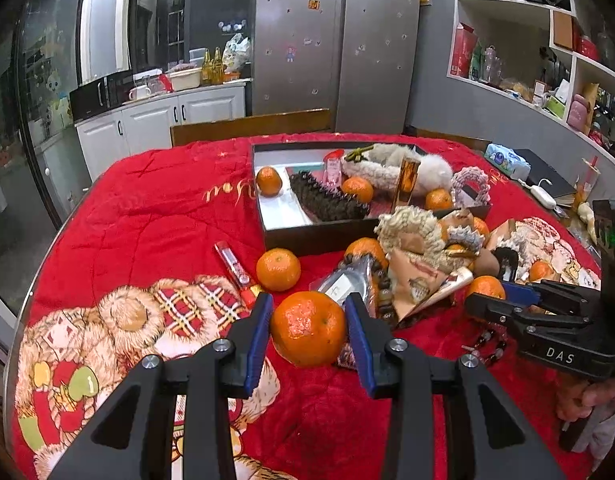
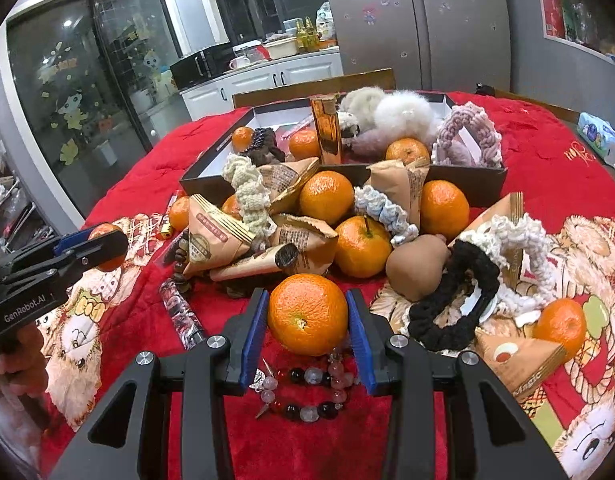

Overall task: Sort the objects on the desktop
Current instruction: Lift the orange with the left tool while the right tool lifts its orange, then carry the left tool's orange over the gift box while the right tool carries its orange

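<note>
My left gripper (image 1: 308,330) is shut on a tangerine (image 1: 308,328), its blue pads pressing both sides, over the red cloth (image 1: 147,216). My right gripper (image 2: 307,320) is shut on another tangerine (image 2: 307,314), just behind a bead bracelet (image 2: 307,392). Each gripper shows in the other's view: the right gripper (image 1: 487,294) at the right edge, the left gripper (image 2: 101,246) at the left edge. A black box (image 1: 307,236) at the back holds tangerines, a dark hair claw (image 1: 327,200), fluffy hair ties and an amber lighter (image 1: 407,178).
A pile of tangerines, brown paper snack packets (image 2: 211,240), crocheted scrunchies (image 2: 249,196) and a brown gourd (image 2: 417,268) lies before the box. A loose tangerine (image 1: 278,269) and red lighter (image 1: 235,268) lie left. A tissue pack (image 1: 507,160) and a person's hand (image 1: 587,400) are at right.
</note>
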`<move>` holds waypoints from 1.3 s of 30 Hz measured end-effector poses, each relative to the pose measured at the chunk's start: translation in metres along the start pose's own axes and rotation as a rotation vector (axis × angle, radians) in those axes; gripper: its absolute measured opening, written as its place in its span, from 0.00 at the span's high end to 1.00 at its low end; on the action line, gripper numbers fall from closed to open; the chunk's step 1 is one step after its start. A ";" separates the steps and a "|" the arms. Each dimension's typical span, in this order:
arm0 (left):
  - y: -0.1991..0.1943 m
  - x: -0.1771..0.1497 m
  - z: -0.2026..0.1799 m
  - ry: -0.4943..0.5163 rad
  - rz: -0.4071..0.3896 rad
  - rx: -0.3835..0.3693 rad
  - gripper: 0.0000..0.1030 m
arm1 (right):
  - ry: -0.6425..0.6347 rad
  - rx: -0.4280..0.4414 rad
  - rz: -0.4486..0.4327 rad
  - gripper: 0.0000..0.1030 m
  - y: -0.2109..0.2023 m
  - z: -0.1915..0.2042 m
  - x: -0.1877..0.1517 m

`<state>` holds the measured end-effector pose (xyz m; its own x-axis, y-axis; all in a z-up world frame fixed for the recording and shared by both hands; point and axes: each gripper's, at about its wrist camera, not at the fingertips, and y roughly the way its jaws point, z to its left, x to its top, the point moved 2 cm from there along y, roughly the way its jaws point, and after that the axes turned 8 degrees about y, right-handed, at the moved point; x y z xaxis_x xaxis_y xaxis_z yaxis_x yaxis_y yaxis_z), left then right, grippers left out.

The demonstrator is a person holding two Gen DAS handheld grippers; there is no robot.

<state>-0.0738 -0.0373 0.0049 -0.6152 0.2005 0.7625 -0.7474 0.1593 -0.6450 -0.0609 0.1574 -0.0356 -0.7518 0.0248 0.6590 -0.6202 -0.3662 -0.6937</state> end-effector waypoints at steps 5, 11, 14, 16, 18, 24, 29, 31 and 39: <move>-0.001 0.017 -0.005 0.001 -0.003 -0.016 0.63 | 0.006 0.018 0.001 0.63 -0.004 0.001 0.009; -0.004 0.041 -0.015 0.036 -0.018 -0.030 0.63 | 0.004 0.026 -0.005 0.63 -0.012 0.000 0.024; -0.005 0.052 -0.023 0.061 -0.029 -0.028 0.63 | -0.001 0.029 -0.015 0.63 -0.017 0.000 0.033; -0.003 0.058 -0.027 0.063 -0.029 -0.037 0.63 | -0.002 0.031 -0.021 0.63 -0.021 0.000 0.040; -0.001 0.062 -0.029 0.057 -0.029 -0.046 0.63 | -0.004 0.030 -0.025 0.63 -0.024 -0.001 0.046; 0.003 0.068 -0.028 0.043 -0.029 -0.052 0.63 | -0.014 0.036 -0.033 0.63 -0.028 0.000 0.058; 0.010 0.071 -0.026 0.027 -0.016 -0.059 0.63 | -0.019 0.040 -0.036 0.63 -0.028 0.000 0.064; 0.011 0.073 -0.026 0.031 -0.015 -0.055 0.63 | -0.020 0.044 -0.035 0.63 -0.027 0.001 0.066; 0.021 0.081 -0.029 0.028 -0.013 -0.071 0.63 | -0.031 0.051 -0.028 0.63 -0.019 0.003 0.075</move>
<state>-0.1320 0.0106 0.0514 -0.5974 0.2247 0.7699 -0.7353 0.2297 -0.6376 -0.1048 0.1631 0.0283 -0.7265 0.0074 0.6871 -0.6282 -0.4125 -0.6597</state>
